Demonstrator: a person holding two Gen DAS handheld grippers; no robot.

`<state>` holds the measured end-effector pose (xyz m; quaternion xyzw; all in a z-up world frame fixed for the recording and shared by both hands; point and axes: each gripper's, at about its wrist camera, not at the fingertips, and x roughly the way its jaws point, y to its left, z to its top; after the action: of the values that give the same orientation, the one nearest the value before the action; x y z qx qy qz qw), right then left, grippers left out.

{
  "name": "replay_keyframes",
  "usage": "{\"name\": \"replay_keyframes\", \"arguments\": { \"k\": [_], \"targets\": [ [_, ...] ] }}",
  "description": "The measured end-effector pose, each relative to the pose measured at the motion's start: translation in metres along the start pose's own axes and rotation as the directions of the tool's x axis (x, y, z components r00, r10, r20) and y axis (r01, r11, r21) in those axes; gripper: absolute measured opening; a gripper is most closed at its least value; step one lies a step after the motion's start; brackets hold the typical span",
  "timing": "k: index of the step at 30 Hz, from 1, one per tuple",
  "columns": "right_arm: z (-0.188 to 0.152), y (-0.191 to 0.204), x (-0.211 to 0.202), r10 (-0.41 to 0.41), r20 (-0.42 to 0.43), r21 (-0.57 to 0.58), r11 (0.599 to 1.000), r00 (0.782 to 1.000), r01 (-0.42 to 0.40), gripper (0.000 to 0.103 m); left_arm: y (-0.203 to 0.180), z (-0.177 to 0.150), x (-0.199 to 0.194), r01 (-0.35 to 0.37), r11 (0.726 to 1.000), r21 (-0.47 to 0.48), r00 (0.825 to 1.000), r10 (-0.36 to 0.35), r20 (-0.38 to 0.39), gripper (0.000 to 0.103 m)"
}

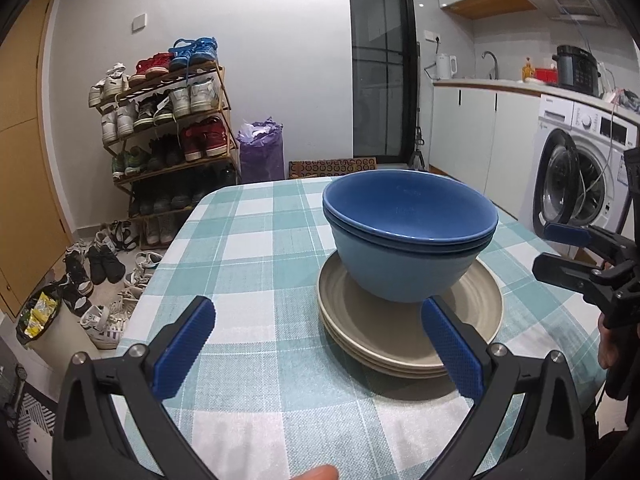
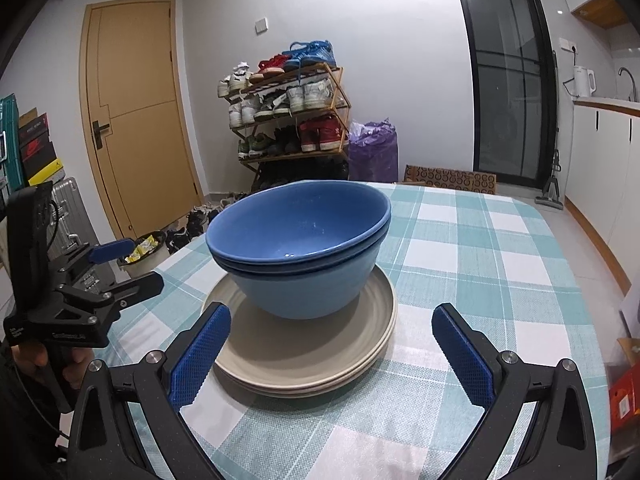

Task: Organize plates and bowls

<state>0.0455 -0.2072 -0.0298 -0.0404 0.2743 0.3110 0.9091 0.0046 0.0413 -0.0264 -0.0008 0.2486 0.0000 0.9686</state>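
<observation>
Two blue bowls (image 1: 408, 240) nested, sitting on a stack of beige plates (image 1: 408, 332), all on the desk (image 1: 256, 240) with teal-white check cloth. Plate count hard to tell, three rims visible at the front edge, the rest hidden under the bowls. Left gripper (image 1: 318, 344) jaws released, wide apart, holding nothing, just short of the plate stack; its right blue pad overlaps the plate rim in view, contact cannot tell. Right gripper (image 2: 330, 350) jaws also released, empty, near the stack from the other side; in the left wrist view only its side shows, cut off by the frame edge. A hand (image 2: 48, 364) grips the left tool's handle, mostly hidden; small white print on that tool body too blurred to read. Shoe rack (image 2: 288, 116) behind, shoeboxes (image 2: 36, 148) at far left with red logos, not readable. Washing machine (image 1: 580, 176) has a small brand mark, illegible. Purple bag (image 1: 260, 152) beside the rack, contents unclear
</observation>
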Motion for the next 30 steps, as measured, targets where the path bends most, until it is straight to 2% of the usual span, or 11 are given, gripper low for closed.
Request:
{"name": "replay_keyframes", "arguments": {
  "k": [9, 13, 30],
  "targets": [
    [-0.005, 0.004, -0.015, -0.001, 0.087, -0.037, 0.999, 0.996, 0.004, 0.102, 0.004, -0.006, -0.001, 0.002, 0.999, -0.041, 0.998, 0.001, 0.063, 0.103],
    [-0.008, 0.005, -0.014, 0.004, 0.09, -0.044, 0.999, 0.996, 0.0, 0.102, 0.004, -0.005, -0.001, 0.003, 0.998, -0.055, 0.997, 0.001, 0.08, 0.103],
    [-0.018, 0.0, -0.009, -0.011, 0.11, -0.027, 1.0, 0.994, 0.014, 0.102, -0.01, -0.008, 0.01, 0.043, 0.999, -0.012, 0.993, -0.041, 0.112, 0.103]
  ]
}}
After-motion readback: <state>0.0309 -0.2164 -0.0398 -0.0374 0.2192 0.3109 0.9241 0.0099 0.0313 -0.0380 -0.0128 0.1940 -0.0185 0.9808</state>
